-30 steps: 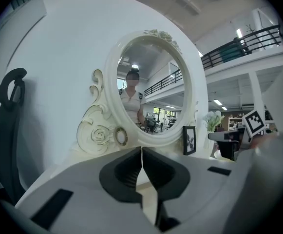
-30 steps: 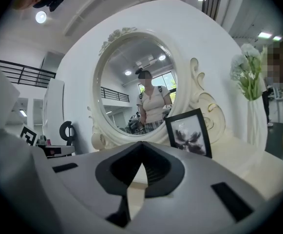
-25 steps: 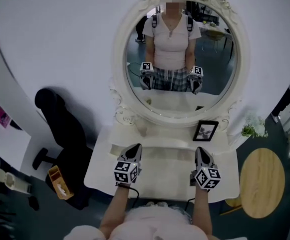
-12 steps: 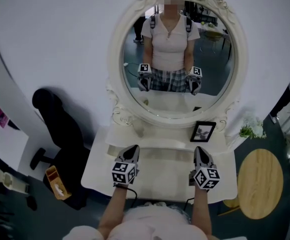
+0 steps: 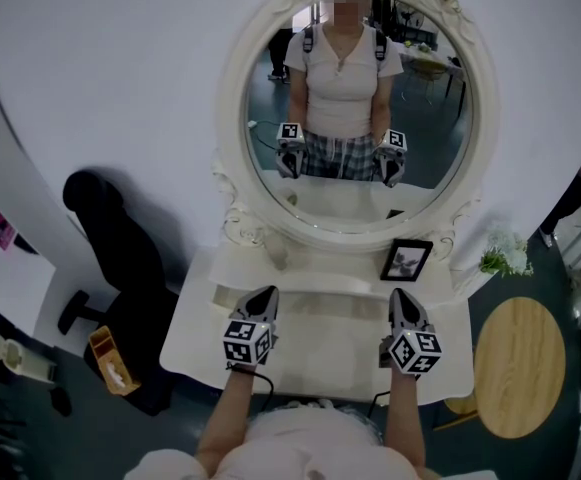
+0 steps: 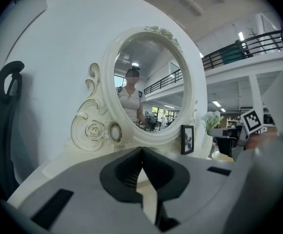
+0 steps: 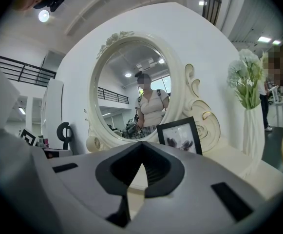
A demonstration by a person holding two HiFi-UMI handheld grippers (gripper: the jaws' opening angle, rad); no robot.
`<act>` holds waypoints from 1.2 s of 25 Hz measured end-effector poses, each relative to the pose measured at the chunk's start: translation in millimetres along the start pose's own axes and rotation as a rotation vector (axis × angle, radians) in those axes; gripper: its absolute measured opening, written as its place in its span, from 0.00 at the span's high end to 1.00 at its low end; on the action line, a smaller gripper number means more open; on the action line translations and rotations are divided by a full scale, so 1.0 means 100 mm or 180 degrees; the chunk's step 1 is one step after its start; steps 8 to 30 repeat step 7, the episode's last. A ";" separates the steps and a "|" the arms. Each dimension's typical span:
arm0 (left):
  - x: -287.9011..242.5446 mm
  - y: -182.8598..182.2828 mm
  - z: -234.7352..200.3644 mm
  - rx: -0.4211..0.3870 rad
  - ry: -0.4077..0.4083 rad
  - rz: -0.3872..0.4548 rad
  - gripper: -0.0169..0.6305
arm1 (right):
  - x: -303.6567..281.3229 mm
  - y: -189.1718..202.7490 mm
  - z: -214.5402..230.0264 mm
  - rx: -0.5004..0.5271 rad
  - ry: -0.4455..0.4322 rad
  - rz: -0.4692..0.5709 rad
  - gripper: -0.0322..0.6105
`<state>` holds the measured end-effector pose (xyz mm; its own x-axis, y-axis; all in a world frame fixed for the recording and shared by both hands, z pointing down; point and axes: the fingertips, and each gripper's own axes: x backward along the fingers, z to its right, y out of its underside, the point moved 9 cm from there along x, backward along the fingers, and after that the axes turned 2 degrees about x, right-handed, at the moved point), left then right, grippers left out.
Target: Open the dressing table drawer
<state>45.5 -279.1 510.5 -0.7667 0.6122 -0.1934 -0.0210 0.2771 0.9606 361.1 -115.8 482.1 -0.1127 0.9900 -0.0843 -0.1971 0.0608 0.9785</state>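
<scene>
Left gripper [image 5: 266, 296] and right gripper [image 5: 400, 298] hover over white dressing table [image 5: 195, 343], at 6 o'clock of round ornate white-framed mirror [image 5: 358, 118]. Only the gripper views show both jaw pairs pressed together, empty.

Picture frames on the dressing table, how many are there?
1. The black picture frame stands on the dressing table, at the lower right of the mirror. Others may be hidden from view.

White wall [image 5: 100, 68], dk floor [image 5: 555, 278], blk chair [image 5: 120, 238], wood stool [image 5: 520, 366].
</scene>
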 end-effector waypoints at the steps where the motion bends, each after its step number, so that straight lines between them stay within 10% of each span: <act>1: 0.00 0.00 0.00 0.0000 -0.0003 0.0004 0.93 | 0.00 0.00 0.00 0.0002 0.0000 0.0000 0.93; 30: 0.04 -0.01 -0.02 0.0037 -0.0054 0.0028 0.93 | -0.02 -0.02 0.00 0.0024 -0.0030 0.0002 0.93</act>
